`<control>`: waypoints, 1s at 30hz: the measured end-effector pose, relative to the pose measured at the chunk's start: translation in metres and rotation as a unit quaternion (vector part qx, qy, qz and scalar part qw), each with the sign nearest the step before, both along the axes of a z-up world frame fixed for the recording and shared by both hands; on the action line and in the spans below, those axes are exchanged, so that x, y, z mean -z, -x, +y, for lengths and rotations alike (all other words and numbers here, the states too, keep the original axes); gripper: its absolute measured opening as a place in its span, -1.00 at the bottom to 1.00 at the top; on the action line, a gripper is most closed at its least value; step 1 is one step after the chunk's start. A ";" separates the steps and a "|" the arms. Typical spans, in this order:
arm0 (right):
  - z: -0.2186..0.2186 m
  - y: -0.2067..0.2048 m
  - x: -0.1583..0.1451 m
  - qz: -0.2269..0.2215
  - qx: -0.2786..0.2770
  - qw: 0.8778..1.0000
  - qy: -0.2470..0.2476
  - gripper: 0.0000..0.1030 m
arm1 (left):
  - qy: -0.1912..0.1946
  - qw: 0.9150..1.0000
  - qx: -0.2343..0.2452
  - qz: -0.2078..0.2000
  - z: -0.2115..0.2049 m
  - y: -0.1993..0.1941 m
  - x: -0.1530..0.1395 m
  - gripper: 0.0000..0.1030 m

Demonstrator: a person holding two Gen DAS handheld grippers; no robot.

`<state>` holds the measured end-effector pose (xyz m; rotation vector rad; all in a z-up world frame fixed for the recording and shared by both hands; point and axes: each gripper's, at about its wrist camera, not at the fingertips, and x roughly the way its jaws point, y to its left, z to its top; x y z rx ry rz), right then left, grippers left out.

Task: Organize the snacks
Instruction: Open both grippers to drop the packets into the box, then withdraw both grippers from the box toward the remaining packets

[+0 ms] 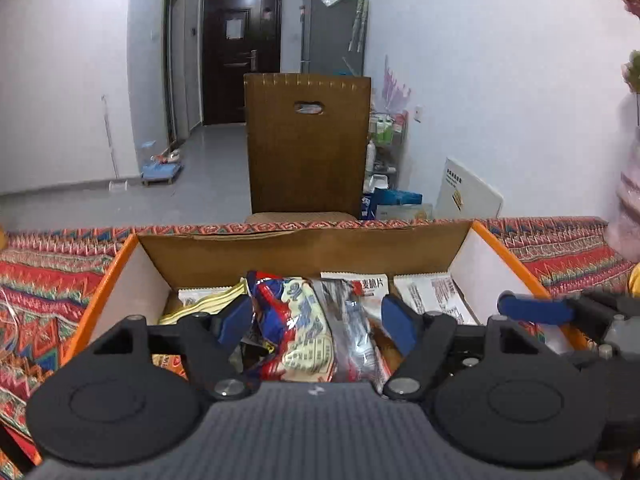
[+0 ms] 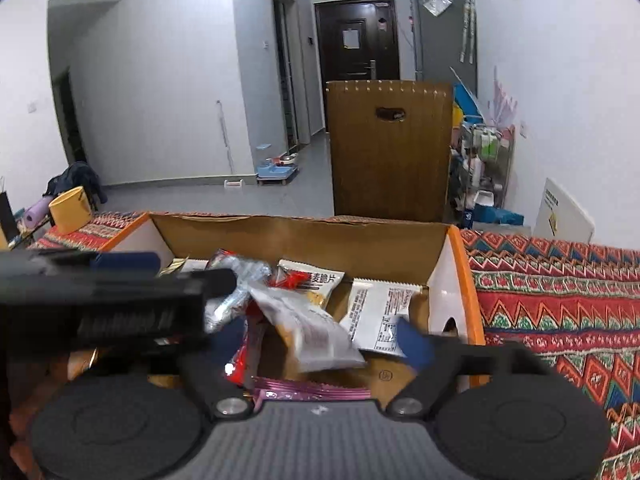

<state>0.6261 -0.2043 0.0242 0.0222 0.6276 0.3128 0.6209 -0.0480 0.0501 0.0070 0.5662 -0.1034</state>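
The snack packets lie loose in the open cardboard box (image 1: 304,254) in front of me, which sits on the patterned red tablecloth (image 1: 44,292). From the left wrist view, the red-and-cream snack bag (image 1: 298,328) is at the centre of the box, standing between my left gripper's (image 1: 318,320) blue fingertips (image 1: 234,318). The tongs are spread wide and I see neither pad pressing on the bag. Just beside it, toward 3 o'clock, is a silvery packet (image 1: 352,328), and behind that, at 1 o'clock, a white packet with black characters (image 1: 366,284). A white packet with small print (image 1: 434,294) lies against the box's right wall, and a yellow-striped packet (image 1: 204,300) lies at 10 o'clock near the left wall.

From the right wrist view, my right gripper (image 2: 320,344) is also wide. Only its right blue fingertip (image 2: 414,344) is visible, over the edge of the white printed packet (image 2: 380,314); the other one is hidden behind the left gripper's body. A pale packet (image 2: 312,332) lies tilted between the tongs, and I cannot tell whether either pad touches it. A pink striped wrapper (image 2: 312,394) is at 6 o'clock, nearest the camera.

Beyond the box, at 12 o'clock, a brown chair back (image 1: 306,140) stands behind the table, with a dark door (image 1: 240,52) farther off. A yellow container (image 2: 71,208) sits at 9 o'clock in the right wrist view.
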 end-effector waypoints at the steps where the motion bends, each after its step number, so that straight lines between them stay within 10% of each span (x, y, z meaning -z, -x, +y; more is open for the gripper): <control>1: 0.001 0.001 -0.002 -0.007 -0.002 1.000 0.000 0.69 | 0.002 1.000 -0.005 -0.008 0.001 0.002 -0.004 0.74; 14: -0.016 0.041 -0.058 -0.083 0.014 0.996 0.009 0.83 | 0.013 0.996 0.025 -0.084 0.002 0.068 -0.064 1.00; 30: -0.065 0.239 -0.129 -0.174 0.013 0.985 -0.014 1.00 | -0.022 0.987 0.019 -0.156 0.021 0.290 -0.112 1.00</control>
